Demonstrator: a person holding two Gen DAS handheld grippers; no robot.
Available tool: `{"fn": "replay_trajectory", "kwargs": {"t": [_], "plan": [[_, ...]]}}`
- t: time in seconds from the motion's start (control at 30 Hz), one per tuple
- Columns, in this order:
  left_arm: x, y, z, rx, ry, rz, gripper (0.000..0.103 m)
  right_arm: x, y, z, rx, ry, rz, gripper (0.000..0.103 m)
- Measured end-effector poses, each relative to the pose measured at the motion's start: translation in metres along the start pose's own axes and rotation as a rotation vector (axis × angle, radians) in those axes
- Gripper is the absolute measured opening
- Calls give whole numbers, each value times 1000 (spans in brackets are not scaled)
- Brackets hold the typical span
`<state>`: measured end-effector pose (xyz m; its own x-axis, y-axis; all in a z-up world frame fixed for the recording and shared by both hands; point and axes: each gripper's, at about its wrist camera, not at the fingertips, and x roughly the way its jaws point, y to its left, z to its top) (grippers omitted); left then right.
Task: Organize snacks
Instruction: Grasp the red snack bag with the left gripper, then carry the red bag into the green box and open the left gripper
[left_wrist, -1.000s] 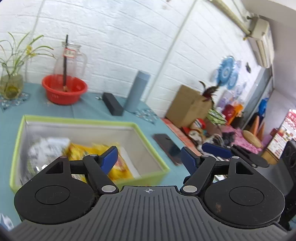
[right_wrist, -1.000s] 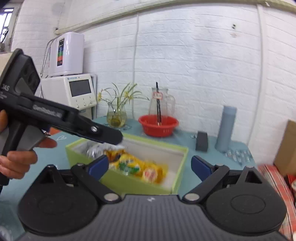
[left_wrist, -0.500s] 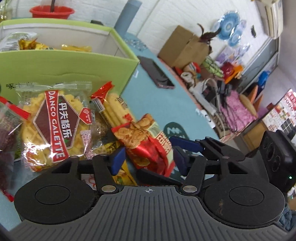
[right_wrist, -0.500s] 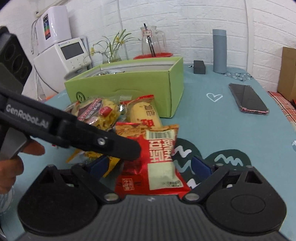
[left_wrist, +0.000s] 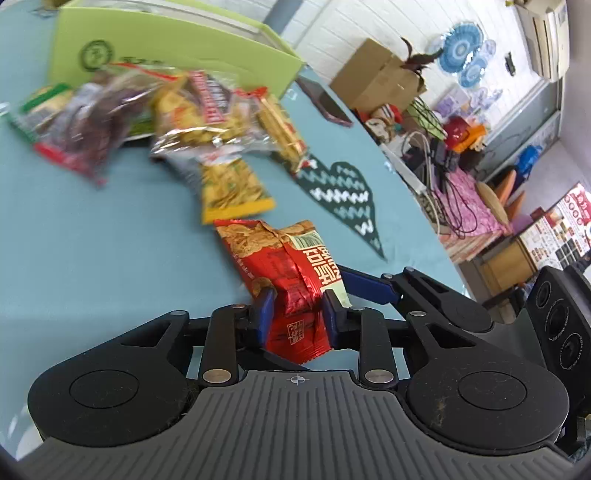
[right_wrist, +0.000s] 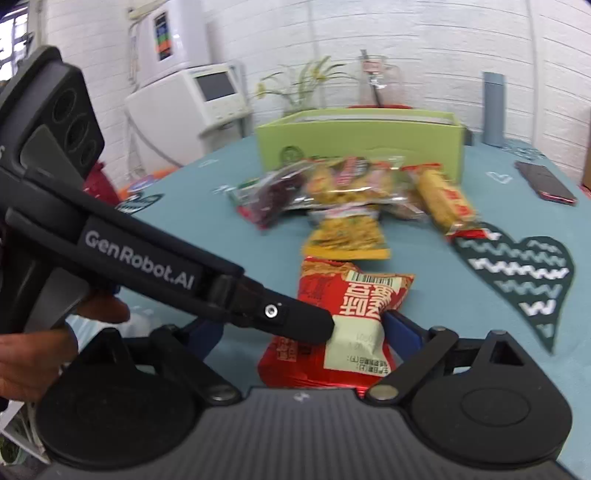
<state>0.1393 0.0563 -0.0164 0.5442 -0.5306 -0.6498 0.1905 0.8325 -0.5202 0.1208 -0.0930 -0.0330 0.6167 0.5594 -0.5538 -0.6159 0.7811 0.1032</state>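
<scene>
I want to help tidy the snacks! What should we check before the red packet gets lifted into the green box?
1. Left gripper pinching the red packet: ok, its jaws have just been closing and crumple the wrapper.
2. Right gripper out of the way: not ok, its open jaws straddle the same packet.
3. Packet free of the yellow packet: ok, apart.
4. Green box open on top: ok.
5. Room left inside the box: cannot tell, the inside is hidden.
</scene>
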Motion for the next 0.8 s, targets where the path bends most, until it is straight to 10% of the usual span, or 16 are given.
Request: {"fn": "replay_trajectory", "kwargs": {"t": [0.3,0.6,0.8], "plan": [[-35,28,-11,-75,-101,43,51,-7,23,-1,-12,-14,-7,93],[-10,31,-4,-95,-43,-15,18,9,17,1,-10,11,-12,73],[-34,26,28,-109,-101,-56,17,-4,12,39,-41,-83,9,73]]}}
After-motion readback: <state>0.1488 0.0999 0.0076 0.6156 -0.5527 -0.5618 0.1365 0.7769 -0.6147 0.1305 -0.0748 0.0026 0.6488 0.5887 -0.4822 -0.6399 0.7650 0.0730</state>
